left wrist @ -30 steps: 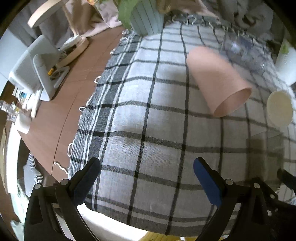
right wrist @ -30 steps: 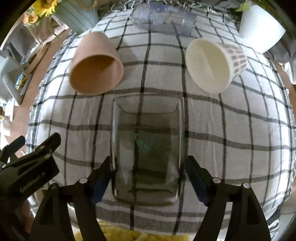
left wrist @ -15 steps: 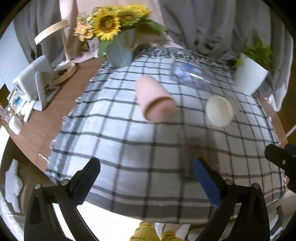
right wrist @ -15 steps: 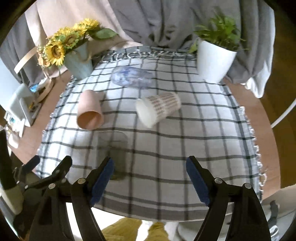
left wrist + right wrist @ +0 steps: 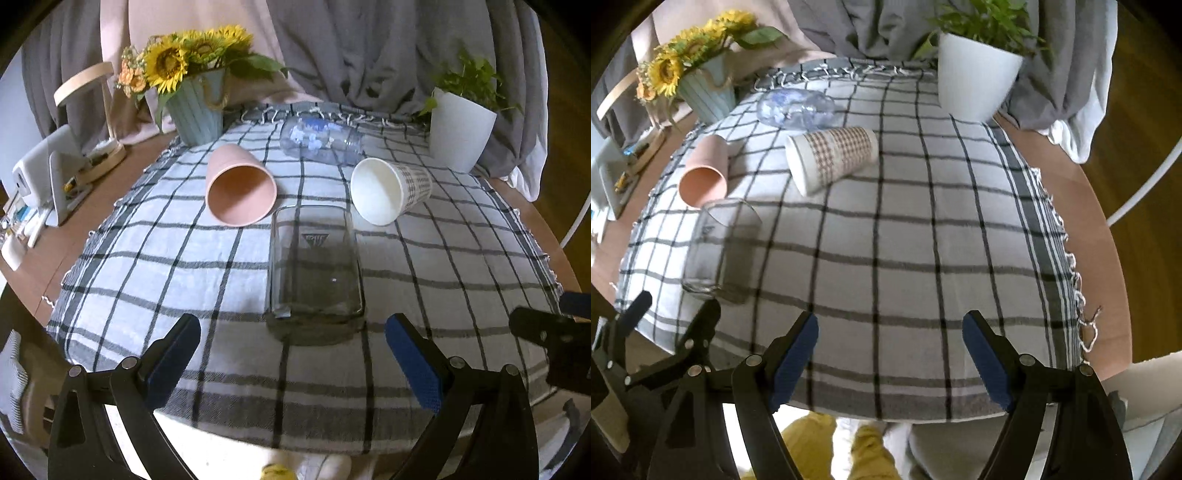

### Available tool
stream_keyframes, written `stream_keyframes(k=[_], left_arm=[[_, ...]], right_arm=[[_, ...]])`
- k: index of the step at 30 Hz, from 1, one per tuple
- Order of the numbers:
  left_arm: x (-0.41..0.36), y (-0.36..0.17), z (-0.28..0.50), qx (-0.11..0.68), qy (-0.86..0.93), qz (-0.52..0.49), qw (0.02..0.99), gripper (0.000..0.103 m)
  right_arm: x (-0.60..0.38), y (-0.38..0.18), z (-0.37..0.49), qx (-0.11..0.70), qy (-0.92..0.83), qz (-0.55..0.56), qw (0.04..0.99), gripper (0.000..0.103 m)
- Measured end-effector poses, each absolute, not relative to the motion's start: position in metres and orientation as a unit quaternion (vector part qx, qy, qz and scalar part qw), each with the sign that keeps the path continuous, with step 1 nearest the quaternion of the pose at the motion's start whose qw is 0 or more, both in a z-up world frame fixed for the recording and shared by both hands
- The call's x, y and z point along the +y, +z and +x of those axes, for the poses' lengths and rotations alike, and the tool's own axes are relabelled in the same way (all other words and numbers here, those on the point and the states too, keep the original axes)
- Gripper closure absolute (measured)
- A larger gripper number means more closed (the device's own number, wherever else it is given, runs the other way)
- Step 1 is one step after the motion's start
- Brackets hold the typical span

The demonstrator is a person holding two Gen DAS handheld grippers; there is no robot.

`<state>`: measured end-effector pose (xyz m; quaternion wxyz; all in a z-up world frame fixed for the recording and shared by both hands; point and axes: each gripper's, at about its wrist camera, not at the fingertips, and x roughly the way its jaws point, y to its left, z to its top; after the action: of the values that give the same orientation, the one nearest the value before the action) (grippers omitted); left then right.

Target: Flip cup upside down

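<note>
Sunflower vase: pale blue, ribbed, at the far left corner of the checked tablecloth.
Pink cup: lies on its side left of centre, mouth turned toward the camera.
Glass cup: clear and squarish, standing on the cloth near the front edge with its base up and mouth down, just in front of the pink cup; a faint triangular mark shows on the upper face. In the right wrist view it sits at the left.
Plastic bottle: clear with blue print, lying on its side at the back, behind the two cups.
Paper cup: white with a checked pattern, on its side right of the glass, mouth toward the front left.
Plant pot: white, upright at the far right corner, green leaves above.
Left gripper: blue-padded fingers spread wide, holding nothing, hovering in front of the glass and apart from it.
Right gripper: fingers likewise spread apart and empty, over the front of the cloth, well right of the glass.
</note>
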<state>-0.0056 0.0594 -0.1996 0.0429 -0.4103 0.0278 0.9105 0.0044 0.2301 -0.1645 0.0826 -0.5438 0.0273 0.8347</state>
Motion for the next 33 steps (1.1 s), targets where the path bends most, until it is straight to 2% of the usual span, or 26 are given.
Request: stream_keyframes(k=[16, 18, 33], left_arm=[[0.076, -0.234, -0.018, 0.056, 0.925, -0.376, 0.02, 0.024], [0.079, -0.236, -0.018, 0.058, 0.924, -0.378, 0.03, 0.036], [0.078, -0.21, -0.005, 0.073, 0.915, -0.394, 0.043, 0.036]], right_arm=[[0.236, -0.183, 0.009, 0.008, 0.828, -0.552, 0.098, 0.023], [0.237, -0.186, 0.01, 0.012, 0.825, -0.556, 0.096, 0.023], [0.24, -0.174, 0.012, 0.025, 0.832, -0.549, 0.082, 0.023]])
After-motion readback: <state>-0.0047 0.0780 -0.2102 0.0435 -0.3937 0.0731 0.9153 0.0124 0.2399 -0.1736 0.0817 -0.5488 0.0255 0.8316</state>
